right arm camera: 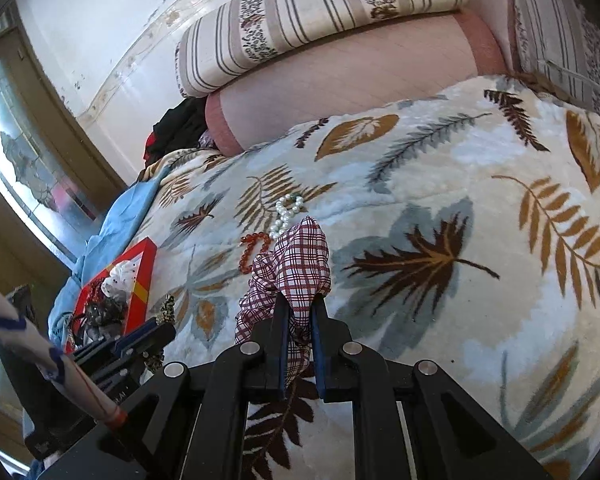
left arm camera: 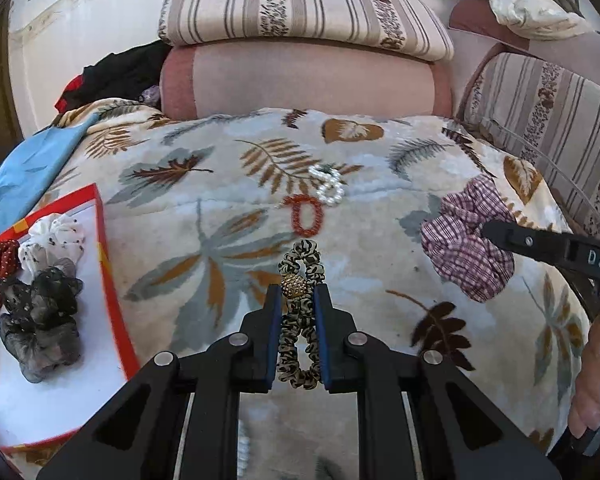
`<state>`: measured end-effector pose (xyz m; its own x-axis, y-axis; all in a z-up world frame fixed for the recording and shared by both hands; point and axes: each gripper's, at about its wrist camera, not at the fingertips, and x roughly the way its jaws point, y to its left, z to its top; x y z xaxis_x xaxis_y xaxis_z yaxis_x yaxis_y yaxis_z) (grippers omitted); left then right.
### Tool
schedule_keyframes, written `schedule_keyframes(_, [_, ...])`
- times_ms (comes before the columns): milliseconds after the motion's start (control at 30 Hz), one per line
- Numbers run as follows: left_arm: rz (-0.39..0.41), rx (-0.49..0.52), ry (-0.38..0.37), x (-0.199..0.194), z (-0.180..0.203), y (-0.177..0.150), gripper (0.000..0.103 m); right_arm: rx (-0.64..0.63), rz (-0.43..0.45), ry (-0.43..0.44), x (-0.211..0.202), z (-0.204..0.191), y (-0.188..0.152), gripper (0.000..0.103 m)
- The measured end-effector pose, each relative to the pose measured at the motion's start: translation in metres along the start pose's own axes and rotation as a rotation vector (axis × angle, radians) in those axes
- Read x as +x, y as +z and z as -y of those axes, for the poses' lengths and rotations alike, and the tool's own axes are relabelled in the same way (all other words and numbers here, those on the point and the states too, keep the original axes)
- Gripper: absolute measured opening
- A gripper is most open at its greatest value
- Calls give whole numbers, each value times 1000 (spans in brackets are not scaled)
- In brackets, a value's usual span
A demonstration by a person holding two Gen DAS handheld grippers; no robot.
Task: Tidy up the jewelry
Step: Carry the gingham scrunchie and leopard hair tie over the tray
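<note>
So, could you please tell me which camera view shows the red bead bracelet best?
The left wrist view: the red bead bracelet lies whole on the leaf-patterned blanket, beside the white pearl bracelet. In the right wrist view it is partly hidden behind the plaid fabric scrunchie.

left tool [left arm camera: 298, 300] clamped, right tool [right arm camera: 300, 312] clamped (both low)

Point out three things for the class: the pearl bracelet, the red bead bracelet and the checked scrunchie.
pearl bracelet [left arm camera: 329, 188]: left wrist view, on the lower loop of pearls.
red bead bracelet [left arm camera: 300, 222]: left wrist view, on its left side beads.
checked scrunchie [right arm camera: 304, 256]: right wrist view, on the upper fold of fabric.
</note>
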<state>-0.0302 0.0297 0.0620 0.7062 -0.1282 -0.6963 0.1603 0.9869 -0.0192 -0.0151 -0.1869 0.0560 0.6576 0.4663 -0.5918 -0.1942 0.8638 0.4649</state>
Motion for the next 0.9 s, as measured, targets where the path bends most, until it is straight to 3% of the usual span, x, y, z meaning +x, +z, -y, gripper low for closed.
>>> schedule_keyframes(433, [39,23,58,-1,-11,5,15,-53,-13,-3,13,-11,-4,11])
schedule_keyframes(900, [34,41,73,4,-9,4,16,-61,-27,20,15,-14,-4,11])
